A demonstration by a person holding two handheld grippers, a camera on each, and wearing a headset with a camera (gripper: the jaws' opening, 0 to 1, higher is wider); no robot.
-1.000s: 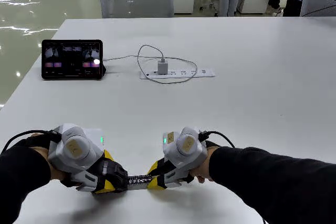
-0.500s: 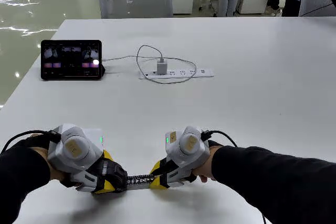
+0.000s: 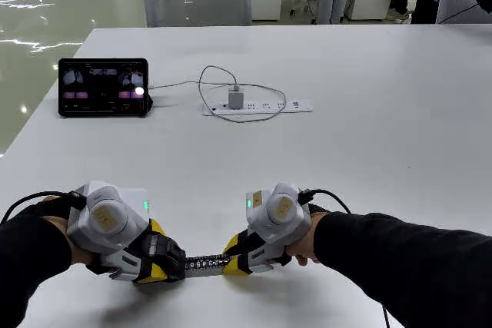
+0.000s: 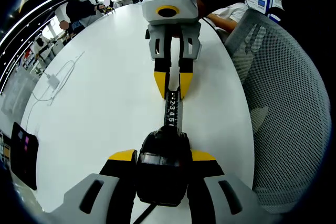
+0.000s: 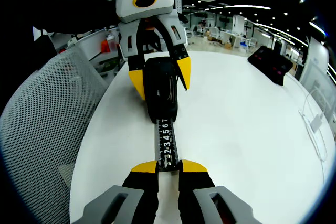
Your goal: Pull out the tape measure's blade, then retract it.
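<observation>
A black tape measure case [image 4: 163,163] sits clamped between the yellow-tipped fingers of my left gripper [image 4: 163,156], low on the white table near its front edge [image 3: 165,259]. A short length of black blade [image 3: 204,264] with white numbers runs from the case [image 5: 161,90] to my right gripper [image 5: 168,166], which is shut on the blade's end [image 5: 167,153]. In the head view the right gripper [image 3: 234,265] stands a hand's width right of the left gripper [image 3: 157,263]. The two face each other [image 4: 170,80].
A tablet [image 3: 103,87] with a lit screen lies at the back left. A white power strip [image 3: 261,105] with a charger and looped cable lies mid-table. A grey mesh chair [image 4: 286,103] stands off the table's front edge. People stand beyond the far edge.
My right gripper has drawn slightly to the right, and a little more blade shows between the grippers. The left gripper holds its place.
</observation>
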